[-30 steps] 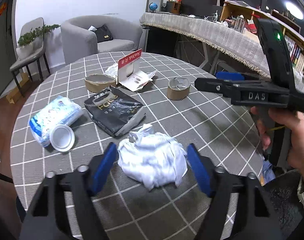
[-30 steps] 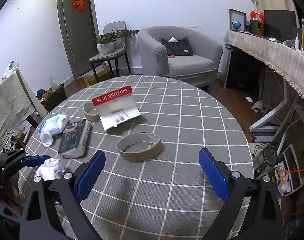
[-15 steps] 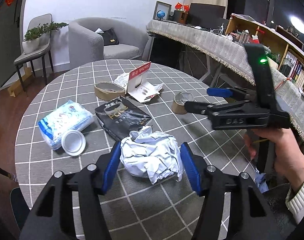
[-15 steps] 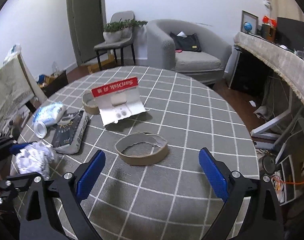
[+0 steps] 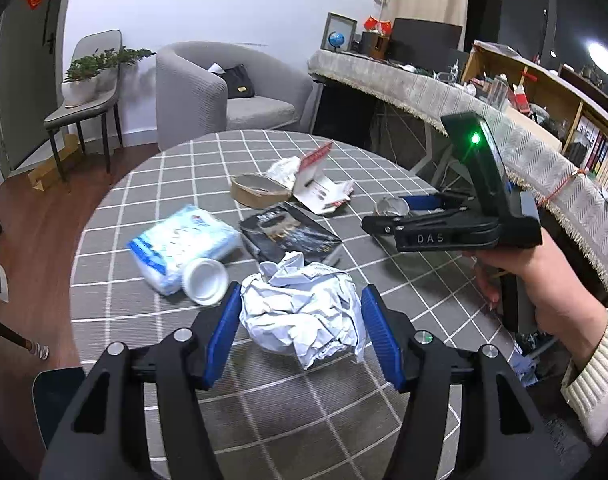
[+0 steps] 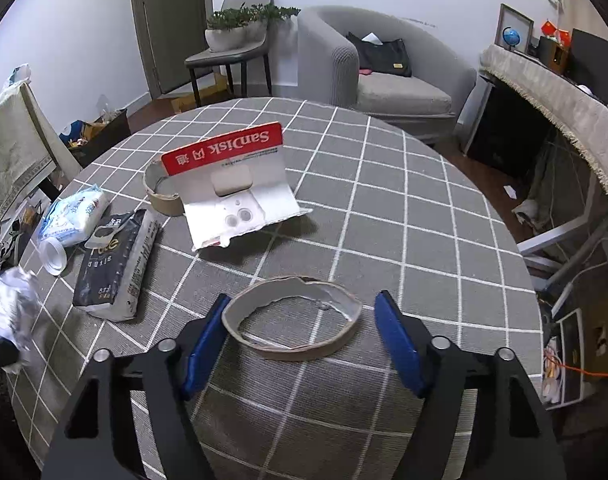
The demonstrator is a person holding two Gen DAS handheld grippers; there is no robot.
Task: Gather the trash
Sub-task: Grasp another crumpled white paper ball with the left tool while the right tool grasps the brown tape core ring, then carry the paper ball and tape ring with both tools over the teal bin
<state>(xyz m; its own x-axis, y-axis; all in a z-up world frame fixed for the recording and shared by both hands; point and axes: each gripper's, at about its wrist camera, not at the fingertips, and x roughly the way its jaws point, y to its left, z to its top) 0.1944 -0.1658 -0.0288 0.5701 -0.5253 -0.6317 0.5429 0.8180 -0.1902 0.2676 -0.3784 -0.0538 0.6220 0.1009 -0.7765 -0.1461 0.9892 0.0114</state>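
Note:
My left gripper point(image 5: 301, 296) is shut on a crumpled white paper ball point(image 5: 300, 312), both blue pads pressed into its sides just above the checked round table point(image 5: 384, 420). The ball also shows at the left edge of the right wrist view point(image 6: 8, 312). My right gripper point(image 6: 304, 300) straddles a torn brown cardboard tape ring point(image 6: 300, 352) lying flat on the table. Its jaws are closing: the left pad is at the ring's wall, while a small gap remains at the right pad. From the left wrist view, the right gripper point(image 5: 386, 212) is seen side-on, held by a hand point(image 5: 544, 280).
Further back lie a red-and-white SanDisk card package point(image 6: 232, 188), a second cardboard ring point(image 6: 160, 196), a black bag point(image 6: 116, 264), a blue-and-white tissue packet point(image 6: 72, 216) and a white lid point(image 6: 54, 256). A grey armchair point(image 6: 384, 76) stands beyond the table.
The left jaws closed onto the paper ball and raised it slightly. The right gripper moved forward and down over the cardboard ring, and its jaws narrowed around it.

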